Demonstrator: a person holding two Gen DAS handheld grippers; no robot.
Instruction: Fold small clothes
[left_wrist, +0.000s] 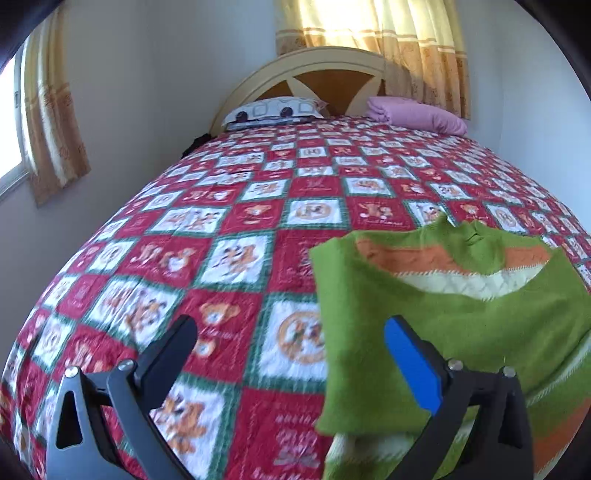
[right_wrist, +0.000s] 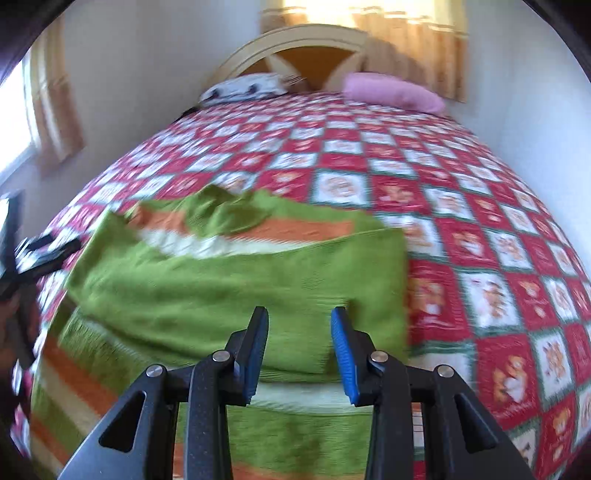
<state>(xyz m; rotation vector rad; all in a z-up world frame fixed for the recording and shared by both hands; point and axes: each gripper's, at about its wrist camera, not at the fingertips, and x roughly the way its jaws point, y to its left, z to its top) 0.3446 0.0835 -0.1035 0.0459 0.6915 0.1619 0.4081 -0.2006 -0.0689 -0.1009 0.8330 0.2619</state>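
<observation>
A green knitted sweater with orange and cream stripes lies partly folded on the near end of the red-and-white checked bear-print quilt. The left gripper hangs wide open at the sweater's left edge, holding nothing. The right gripper stands partly open above the green fold, pads clear of it.

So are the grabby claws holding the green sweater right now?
No, nothing is held. The left gripper is wide open beside the green sweater, and the right gripper is open above it, pads not pinching the cloth.
</observation>
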